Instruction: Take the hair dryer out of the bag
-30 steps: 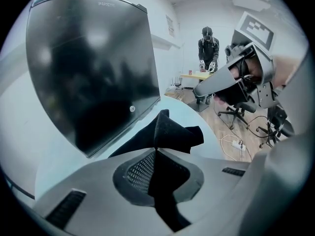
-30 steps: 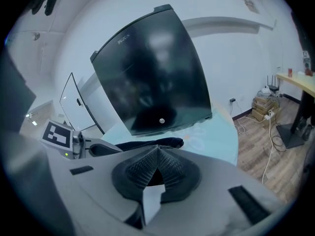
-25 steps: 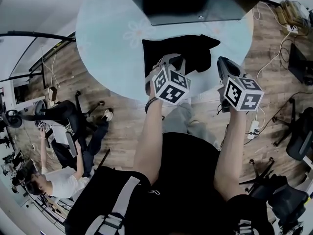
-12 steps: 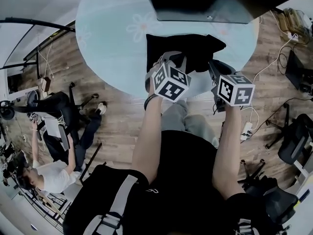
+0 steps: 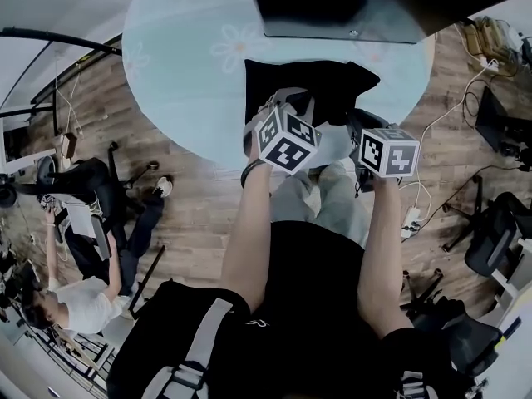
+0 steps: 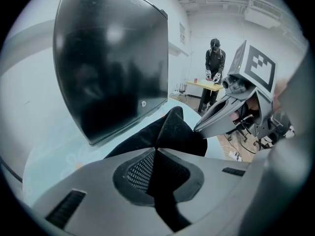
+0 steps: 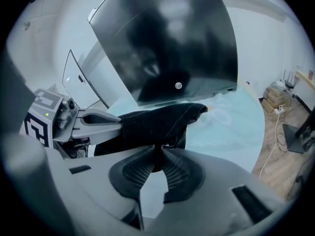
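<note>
the black bag [image 5: 328, 81] lies on the round pale-blue bench [image 5: 183, 81], toward its near edge. its long axis runs left to right, and one corner pokes out to the right. my left tongs [image 6: 156, 150] are clamped on a raised fold of the bag's cloth at its near left side, the cloth pinched between the pads. my right tongs [image 7: 160, 150] have just been opening. their jaws stand a little apart at the bag's near right edge, and a bit of the dark edge shows between the tips, with bare bench showing through the gap nearer to me. the hair dryer shows in no view, so i cannot say which way it points or how its long axis lies. the bag's mouth is hard to make out too, black on black. a big dark panel [image 5: 332, 7] stands at the far side of the bench, its far part cut off in the head view.
</note>
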Motion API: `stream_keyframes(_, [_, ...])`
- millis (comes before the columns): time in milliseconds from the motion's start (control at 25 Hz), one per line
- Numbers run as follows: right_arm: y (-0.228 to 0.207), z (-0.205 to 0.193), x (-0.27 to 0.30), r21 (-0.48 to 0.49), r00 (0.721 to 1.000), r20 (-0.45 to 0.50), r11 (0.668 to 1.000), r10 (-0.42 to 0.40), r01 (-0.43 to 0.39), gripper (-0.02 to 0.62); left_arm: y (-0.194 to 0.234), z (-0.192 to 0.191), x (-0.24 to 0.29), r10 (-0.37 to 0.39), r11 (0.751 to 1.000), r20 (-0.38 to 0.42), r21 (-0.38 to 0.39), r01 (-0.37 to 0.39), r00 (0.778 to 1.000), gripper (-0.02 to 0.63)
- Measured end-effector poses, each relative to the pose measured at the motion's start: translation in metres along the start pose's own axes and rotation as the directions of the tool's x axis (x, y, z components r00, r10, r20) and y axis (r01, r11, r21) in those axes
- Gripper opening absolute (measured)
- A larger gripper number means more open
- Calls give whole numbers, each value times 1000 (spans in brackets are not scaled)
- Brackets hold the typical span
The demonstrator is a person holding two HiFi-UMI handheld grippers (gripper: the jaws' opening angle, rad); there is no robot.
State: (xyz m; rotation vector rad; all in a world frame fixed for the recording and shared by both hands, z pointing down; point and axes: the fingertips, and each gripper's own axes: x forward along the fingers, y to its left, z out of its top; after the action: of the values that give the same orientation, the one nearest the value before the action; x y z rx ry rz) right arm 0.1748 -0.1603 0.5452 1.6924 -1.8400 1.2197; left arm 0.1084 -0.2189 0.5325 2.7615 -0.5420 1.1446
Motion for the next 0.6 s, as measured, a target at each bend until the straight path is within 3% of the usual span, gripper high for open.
stream_keyframes(240, [-8,-3,6,5,1000,-26,1000,-6,6,44,-1,2,2,-6,1000,-7,-2,6,1000,17])
stream_keyframes(440, [-18,-4,12,11,999,-43,1000,-3,4,48,2,3,4,-11,998,-7,-63,10,1000,20])
stream_keyframes(520, [-20,-2,14,29,999,-36,999,24,-23,98,2,3,5,-11,998,-14,-61,10,1000,20])
stream_keyframes(600, [-21,0,16,48,999,-27,998,47,-45,101,2,3,5,-16,998,-21,-60,15,1000,21])
